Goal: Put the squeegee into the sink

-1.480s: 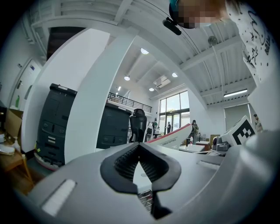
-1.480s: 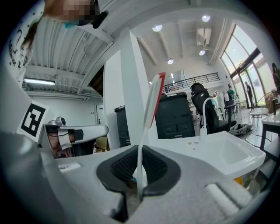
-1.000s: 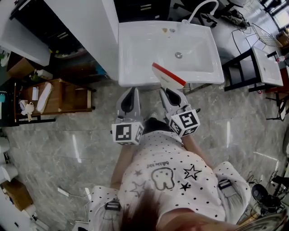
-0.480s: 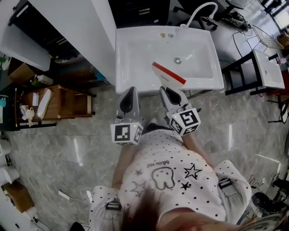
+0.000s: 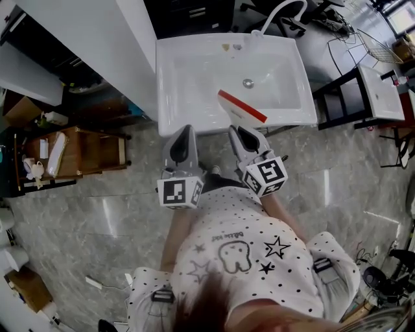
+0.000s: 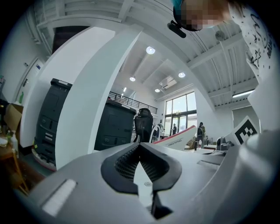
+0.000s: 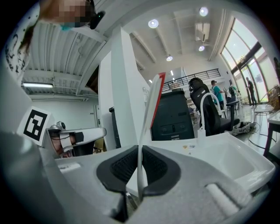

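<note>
The grey marble floor (image 5: 78, 207) spread beneath both sets of fingers. Directly ahead of them stood the white sink (image 5: 194, 71), its near rim just past the fingertips. The right gripper (image 5: 241, 133) and the left gripper (image 5: 183, 130) were held side by side and pointed at that rim.

The right gripper's fingers were clamped on the squeegee (image 5: 241, 110) – a white blade with a red edge. In the right gripper view it stood edge-on between the pads (image 7: 127, 166), running up and away from the fingertips. Seen from the head view, it reached out past the right fingertips over the sink's near rim and the front of the basin.

The left gripper's fingers (image 6: 127, 162) were together at the tips with nothing between them.

Far beyond the fingers, at the sink's back edge, rose the curved faucet (image 5: 279, 13). The small drain (image 5: 248, 83) lay in the basin just beyond the squeegee's far end.
</note>
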The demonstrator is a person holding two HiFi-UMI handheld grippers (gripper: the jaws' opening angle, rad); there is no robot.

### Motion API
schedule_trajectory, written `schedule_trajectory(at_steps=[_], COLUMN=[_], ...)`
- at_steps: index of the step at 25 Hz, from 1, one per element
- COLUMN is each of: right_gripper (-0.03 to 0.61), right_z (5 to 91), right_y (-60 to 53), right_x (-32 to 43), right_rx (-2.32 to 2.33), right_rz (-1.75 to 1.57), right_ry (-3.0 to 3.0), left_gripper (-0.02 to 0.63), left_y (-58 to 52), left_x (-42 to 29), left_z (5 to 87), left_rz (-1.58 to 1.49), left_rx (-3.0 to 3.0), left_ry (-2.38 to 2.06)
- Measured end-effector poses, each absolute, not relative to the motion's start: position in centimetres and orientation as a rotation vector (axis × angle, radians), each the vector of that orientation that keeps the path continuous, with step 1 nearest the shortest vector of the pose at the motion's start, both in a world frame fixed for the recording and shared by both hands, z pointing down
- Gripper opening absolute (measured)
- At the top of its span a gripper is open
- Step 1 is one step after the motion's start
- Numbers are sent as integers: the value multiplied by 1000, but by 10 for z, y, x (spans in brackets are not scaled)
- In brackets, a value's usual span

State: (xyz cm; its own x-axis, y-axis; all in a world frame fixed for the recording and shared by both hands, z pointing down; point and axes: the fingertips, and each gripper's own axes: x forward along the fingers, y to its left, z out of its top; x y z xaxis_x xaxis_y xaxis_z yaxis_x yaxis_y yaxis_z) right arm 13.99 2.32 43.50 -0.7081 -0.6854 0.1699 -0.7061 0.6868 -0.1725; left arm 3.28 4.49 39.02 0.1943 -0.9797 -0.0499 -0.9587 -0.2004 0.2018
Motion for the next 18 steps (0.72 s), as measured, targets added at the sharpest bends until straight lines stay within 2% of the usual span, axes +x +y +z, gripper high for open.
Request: schedule_trajectory(at_steps=[18], right_gripper=[20], right_z=[423], right_y=[-28], right_x=[83], right_rx=[1269], right_rz=[386], right_ry=[-2744], left_gripper=[-5], left_y=[-22], left_x=[-8], left_z=[384], left_rz=[-227], left_rx=[2408], left_ry=[-1717])
